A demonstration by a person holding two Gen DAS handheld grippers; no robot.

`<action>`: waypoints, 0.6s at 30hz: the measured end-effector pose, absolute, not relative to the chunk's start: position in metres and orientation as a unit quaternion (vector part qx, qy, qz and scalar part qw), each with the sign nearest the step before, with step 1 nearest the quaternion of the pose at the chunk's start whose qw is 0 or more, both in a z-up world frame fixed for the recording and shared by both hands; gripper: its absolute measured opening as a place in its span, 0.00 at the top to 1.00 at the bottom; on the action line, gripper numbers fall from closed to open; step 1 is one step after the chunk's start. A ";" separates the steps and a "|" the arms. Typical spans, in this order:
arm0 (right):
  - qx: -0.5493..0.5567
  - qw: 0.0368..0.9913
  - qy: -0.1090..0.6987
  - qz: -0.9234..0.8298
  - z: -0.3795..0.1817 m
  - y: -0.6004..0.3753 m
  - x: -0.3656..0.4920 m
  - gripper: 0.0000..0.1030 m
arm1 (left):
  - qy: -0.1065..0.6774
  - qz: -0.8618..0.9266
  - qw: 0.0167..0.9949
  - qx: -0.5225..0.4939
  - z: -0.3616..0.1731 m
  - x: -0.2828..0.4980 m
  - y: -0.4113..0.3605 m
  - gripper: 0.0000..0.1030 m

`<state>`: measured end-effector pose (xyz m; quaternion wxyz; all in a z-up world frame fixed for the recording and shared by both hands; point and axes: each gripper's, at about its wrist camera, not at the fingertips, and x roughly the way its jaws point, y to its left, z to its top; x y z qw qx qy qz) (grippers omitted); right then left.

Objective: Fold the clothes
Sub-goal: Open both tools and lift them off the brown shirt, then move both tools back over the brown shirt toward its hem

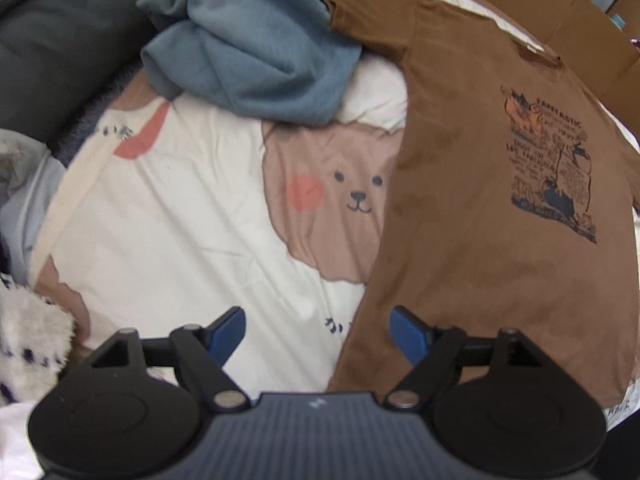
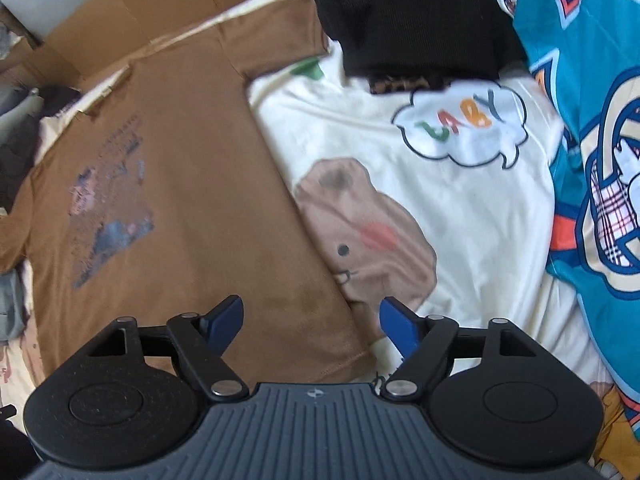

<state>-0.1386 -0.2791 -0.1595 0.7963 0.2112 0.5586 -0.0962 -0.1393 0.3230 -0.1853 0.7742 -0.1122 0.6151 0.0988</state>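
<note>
Here the brown shirt [image 1: 472,200] lies flat on a cream sheet [image 1: 180,220] with a bear face [image 1: 344,200] drawn on it. The shirt has a dark picture with words [image 1: 552,168] on its front.

In the left view, the left tongs [image 1: 318,334] are wide apart and hold nothing. They hang above the bed. The shirt's bottom edge is just ahead of them, and its side edge runs between the two blue tips. The right tip [image 1: 408,334] is over the brown cloth. The left tip [image 1: 228,334] is over the cream sheet. Most of the shirt spreads up and to the right of the tongs. A blue-grey top [image 1: 248,48] sits in a heap past the bear, touching the shirt's sleeve.

In the right view, the right tongs [image 2: 312,324] are also wide apart and empty. Here the shirt [image 2: 180,184] lies ahead and to the left. Its bottom corner sits between the tips. The left tip [image 2: 226,318] is over the brown cloth, and the right tip [image 2: 398,326] is over the sheet. A black top [image 2: 404,16] lies past the shirt's sleeve. A teal cloth [image 2: 592,128] with bright shapes is off to the right, well apart from the shirt. Brown cardboard [image 2: 132,4] shows beyond the shirt's neck.
</note>
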 end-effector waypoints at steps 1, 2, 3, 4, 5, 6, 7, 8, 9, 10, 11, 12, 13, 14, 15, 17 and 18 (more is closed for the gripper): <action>0.211 0.801 0.553 -0.091 -0.155 -0.277 -0.140 0.19 | 0.614 0.094 0.776 -0.106 -0.180 -0.137 0.324 0.19; 0.209 0.806 0.548 -0.086 -0.151 -0.274 -0.141 0.16 | 0.614 0.089 0.778 -0.098 -0.175 -0.135 0.325 0.17; 0.206 0.810 0.543 -0.080 -0.146 -0.272 -0.141 0.15 | 0.611 0.086 0.782 -0.090 -0.169 -0.133 0.327 0.17; 0.201 0.816 0.538 -0.074 -0.141 -0.270 -0.143 0.14 | 0.607 0.085 0.786 -0.081 -0.163 -0.130 0.329 0.16; 0.195 0.821 0.533 -0.067 -0.136 -0.267 -0.144 0.14 | 0.602 0.085 0.791 -0.075 -0.156 -0.127 0.331 0.14; 0.189 0.825 0.529 -0.061 -0.130 -0.265 -0.146 0.14 | 0.597 0.086 0.795 -0.071 -0.149 -0.124 0.334 0.14; 0.185 0.830 0.524 -0.056 -0.125 -0.263 -0.147 0.14 | 0.591 0.086 0.799 -0.069 -0.141 -0.122 0.337 0.13; 0.182 0.834 0.519 -0.052 -0.121 -0.261 -0.149 0.14 | 0.585 0.086 0.804 -0.069 -0.134 -0.119 0.339 0.13; 0.179 0.837 0.514 -0.048 -0.115 -0.259 -0.151 0.14 | 0.579 0.085 0.808 -0.068 -0.127 -0.117 0.341 0.12; 0.176 0.841 0.509 -0.045 -0.110 -0.257 -0.152 0.14 | 0.571 0.082 0.814 -0.069 -0.119 -0.115 0.343 0.11; 0.172 0.844 0.506 -0.046 -0.105 -0.255 -0.152 0.14 | 0.563 0.079 0.819 -0.072 -0.112 -0.114 0.345 0.08; 0.165 0.847 0.503 -0.050 -0.100 -0.252 -0.152 0.14 | 0.557 0.076 0.824 -0.074 -0.106 -0.112 0.346 0.07; 0.160 0.851 0.497 -0.054 -0.095 -0.250 -0.152 0.14 | 0.552 0.075 0.827 -0.075 -0.101 -0.111 0.347 0.06; 0.157 0.855 0.491 -0.058 -0.091 -0.248 -0.153 0.14 | 0.548 0.074 0.830 -0.073 -0.096 -0.110 0.348 0.06; 0.153 0.859 0.484 -0.061 -0.086 -0.247 -0.153 0.14 | 0.544 0.072 0.833 -0.072 -0.092 -0.109 0.348 0.06; 0.153 0.868 0.468 -0.067 -0.077 -0.245 -0.154 0.14 | 0.537 0.068 0.838 -0.070 -0.085 -0.106 0.348 0.06; 0.154 0.870 0.462 -0.070 -0.073 -0.244 -0.154 0.14 | 0.535 0.067 0.839 -0.070 -0.082 -0.104 0.348 0.06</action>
